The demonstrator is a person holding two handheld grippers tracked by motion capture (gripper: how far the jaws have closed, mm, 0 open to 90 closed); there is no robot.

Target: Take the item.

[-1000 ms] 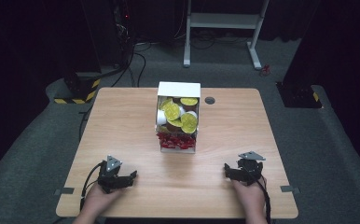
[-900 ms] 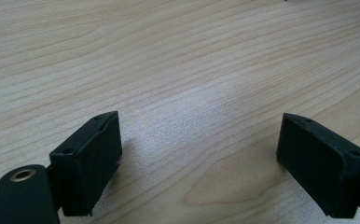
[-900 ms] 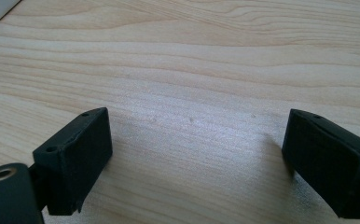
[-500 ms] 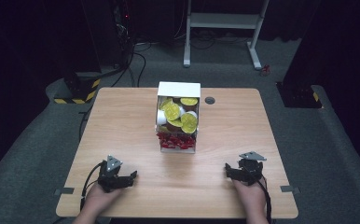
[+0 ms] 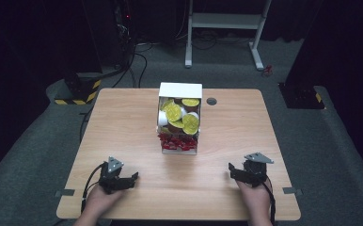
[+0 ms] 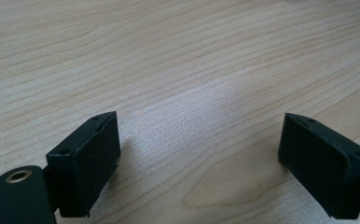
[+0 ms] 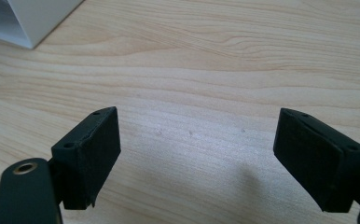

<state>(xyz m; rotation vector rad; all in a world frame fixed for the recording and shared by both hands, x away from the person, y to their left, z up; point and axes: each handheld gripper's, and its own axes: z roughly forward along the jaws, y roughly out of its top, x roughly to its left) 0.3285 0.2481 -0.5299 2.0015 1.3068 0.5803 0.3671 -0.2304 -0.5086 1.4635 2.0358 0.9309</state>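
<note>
where cables trail, white box [image 5: 180, 89] midtable

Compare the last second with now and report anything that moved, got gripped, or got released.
Nothing has visibly changed. The left hand-held gripper and the right hand-held gripper rest where they were near the table's front edge, jaws open and empty. The white box of yellow-lidded cups and red packets sits untouched mid-table.
</note>
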